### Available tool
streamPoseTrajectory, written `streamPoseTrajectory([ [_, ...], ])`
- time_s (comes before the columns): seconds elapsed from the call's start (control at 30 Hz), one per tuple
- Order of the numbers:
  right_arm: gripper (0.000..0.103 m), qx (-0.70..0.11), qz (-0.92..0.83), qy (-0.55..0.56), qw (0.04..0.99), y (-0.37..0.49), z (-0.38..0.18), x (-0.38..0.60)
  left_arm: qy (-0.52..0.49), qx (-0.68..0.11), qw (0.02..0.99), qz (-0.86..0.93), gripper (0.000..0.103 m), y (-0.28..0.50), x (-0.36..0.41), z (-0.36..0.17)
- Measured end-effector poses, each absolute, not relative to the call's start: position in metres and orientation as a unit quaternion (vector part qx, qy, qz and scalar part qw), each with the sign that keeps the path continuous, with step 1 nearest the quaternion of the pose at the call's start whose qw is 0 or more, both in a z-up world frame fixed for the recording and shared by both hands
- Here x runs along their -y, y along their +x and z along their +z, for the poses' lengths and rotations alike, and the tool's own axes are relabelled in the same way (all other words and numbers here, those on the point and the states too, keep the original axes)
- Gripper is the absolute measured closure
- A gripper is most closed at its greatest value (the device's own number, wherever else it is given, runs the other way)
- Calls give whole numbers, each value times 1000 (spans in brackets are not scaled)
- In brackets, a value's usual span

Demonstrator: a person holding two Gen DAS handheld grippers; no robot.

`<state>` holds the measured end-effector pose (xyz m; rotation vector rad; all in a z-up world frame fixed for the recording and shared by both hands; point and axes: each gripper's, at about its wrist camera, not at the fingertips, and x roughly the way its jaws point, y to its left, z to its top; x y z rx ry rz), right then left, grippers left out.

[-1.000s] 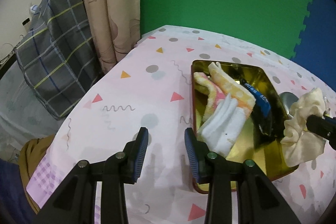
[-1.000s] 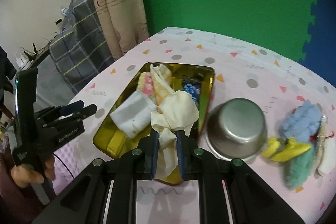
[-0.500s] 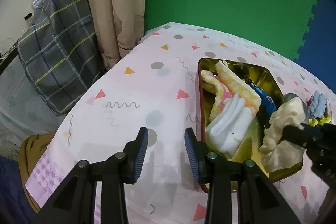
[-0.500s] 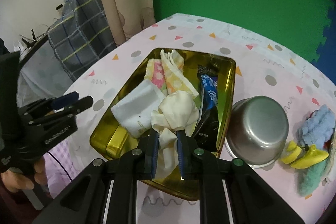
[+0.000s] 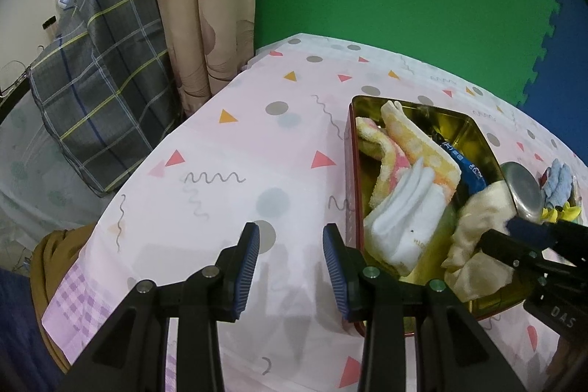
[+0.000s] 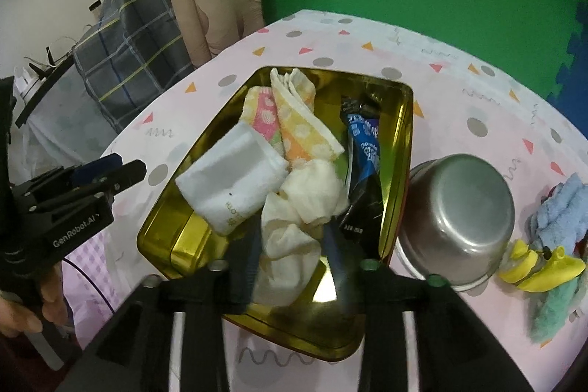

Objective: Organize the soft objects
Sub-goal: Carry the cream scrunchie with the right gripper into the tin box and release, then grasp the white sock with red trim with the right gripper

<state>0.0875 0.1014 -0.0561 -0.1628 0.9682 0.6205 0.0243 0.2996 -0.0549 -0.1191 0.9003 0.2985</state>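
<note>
The right gripper (image 6: 294, 241) has just been opening; the cream scrunchie (image 6: 294, 226) lies loose between its blurred jaws, inside the gold tin (image 6: 397, 120), beside a white towel (image 6: 235, 179) to its left. The left gripper (image 5: 290, 252) hangs released over the table (image 5: 239, 171), the tin just right of it.

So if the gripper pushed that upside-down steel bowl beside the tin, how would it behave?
The steel bowl sits rim-down on the tablecloth, so it would probably slide rather than roll or tip. Its smooth, shiny wall looks slippery for the pads. It stands close against the gold tin, so a push that way would likely nudge the tin too.
</note>
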Motion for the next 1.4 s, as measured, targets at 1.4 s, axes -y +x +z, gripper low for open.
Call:
streamPoseTrajectory([
  [1.4,41,-441,24,0,897,117,-43,208,-17,-437,893,107,67,25,-259,-40],
])
